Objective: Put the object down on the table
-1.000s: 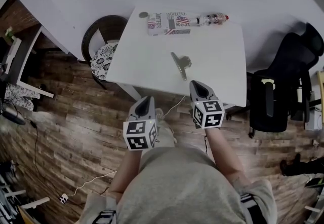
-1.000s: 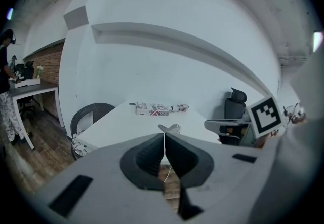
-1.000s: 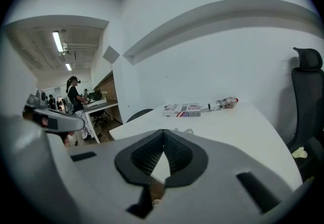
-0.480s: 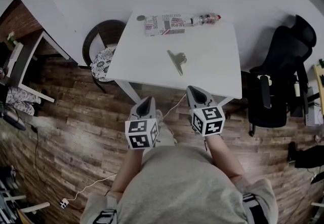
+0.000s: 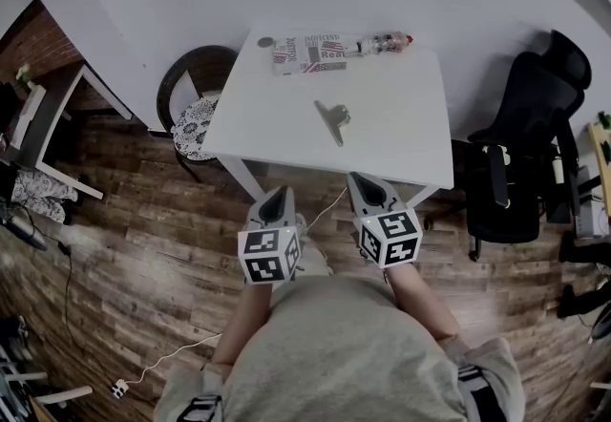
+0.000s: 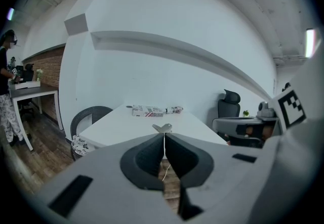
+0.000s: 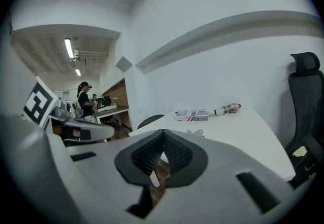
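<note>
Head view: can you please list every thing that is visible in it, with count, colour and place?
Table: one, white, centre, against the wall.
Clip: one, grey metal, lying near the table's middle.
Printed box: one, white with red and blue print, table's far edge.
Bottle: one, pale with red cap, lying right of the box.
Round chair: one, dark, patterned cushion, left of the table.
Office chair: one, black, right of the table.
Floor: brown wood planks.
Left gripper: one, grey, shut, empty, off the table's near edge.
Right gripper: one, grey, shut, empty, at the near edge.

text | printed box | "Real" legible | rest unreadable
</note>
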A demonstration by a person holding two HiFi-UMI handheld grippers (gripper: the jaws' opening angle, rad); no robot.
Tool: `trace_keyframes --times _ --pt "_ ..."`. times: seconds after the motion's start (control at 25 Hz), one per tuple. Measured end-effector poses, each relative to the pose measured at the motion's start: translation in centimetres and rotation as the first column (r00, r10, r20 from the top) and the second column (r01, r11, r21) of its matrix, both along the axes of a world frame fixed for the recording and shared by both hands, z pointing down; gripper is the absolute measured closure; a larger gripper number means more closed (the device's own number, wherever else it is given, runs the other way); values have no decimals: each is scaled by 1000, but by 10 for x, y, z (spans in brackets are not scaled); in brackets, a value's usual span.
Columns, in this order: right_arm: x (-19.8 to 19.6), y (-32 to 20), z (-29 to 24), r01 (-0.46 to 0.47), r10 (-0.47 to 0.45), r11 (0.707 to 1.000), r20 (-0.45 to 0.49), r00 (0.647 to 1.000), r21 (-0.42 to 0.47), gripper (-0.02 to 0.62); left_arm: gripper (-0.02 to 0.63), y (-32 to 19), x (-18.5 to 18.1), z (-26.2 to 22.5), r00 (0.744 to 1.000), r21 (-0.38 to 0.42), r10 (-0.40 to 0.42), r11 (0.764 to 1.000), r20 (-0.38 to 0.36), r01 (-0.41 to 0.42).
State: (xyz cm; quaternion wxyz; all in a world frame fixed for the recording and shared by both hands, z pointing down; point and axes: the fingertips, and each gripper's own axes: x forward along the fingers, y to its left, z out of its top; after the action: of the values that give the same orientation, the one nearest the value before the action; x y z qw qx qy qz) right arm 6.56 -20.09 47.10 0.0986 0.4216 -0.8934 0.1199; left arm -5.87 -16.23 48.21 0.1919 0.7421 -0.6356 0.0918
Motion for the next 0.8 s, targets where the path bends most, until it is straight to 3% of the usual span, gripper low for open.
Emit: trace_keyframes --times 0.8 --pt "2 -5 -4 -25 25 999 2 1000 20 598 597 -17 1 -3 1000 -3 24 1000 -2 -24"
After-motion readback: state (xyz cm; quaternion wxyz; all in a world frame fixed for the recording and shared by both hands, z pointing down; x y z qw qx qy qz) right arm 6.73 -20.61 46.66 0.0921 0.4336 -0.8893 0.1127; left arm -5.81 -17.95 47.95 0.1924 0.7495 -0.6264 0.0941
